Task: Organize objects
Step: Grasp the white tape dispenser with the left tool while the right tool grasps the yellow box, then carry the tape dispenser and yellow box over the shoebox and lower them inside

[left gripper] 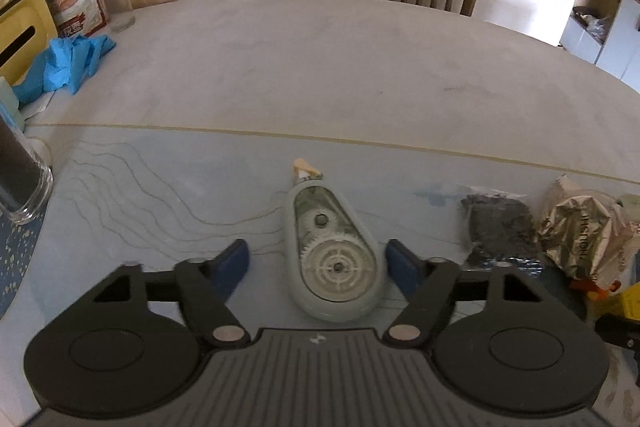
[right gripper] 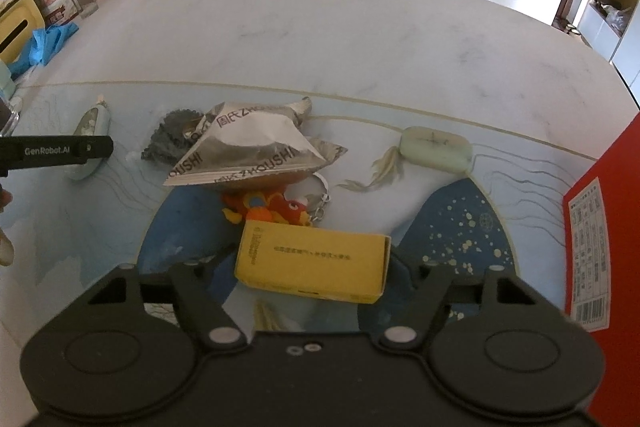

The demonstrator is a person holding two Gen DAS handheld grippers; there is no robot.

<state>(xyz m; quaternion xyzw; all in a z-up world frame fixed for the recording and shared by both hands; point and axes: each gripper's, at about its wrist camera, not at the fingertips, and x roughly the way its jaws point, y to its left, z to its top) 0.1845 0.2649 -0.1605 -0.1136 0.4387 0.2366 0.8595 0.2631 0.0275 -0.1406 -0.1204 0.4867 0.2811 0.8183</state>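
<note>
Left hand-held gripper point(left gripper: 318, 263) sits spread around the correction tape point(left gripper: 330, 255), pads apart from it. Right hand-held gripper point(right gripper: 310, 267) straddles the yellow box point(right gripper: 312, 261); looks like it's not pinching, hard to tell

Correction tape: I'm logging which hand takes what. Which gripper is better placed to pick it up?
Left. The correction tape lies between the left gripper's open fingers, which point along its length. The right gripper straddles the yellow box, with the foil bag between it and the tape.
</note>
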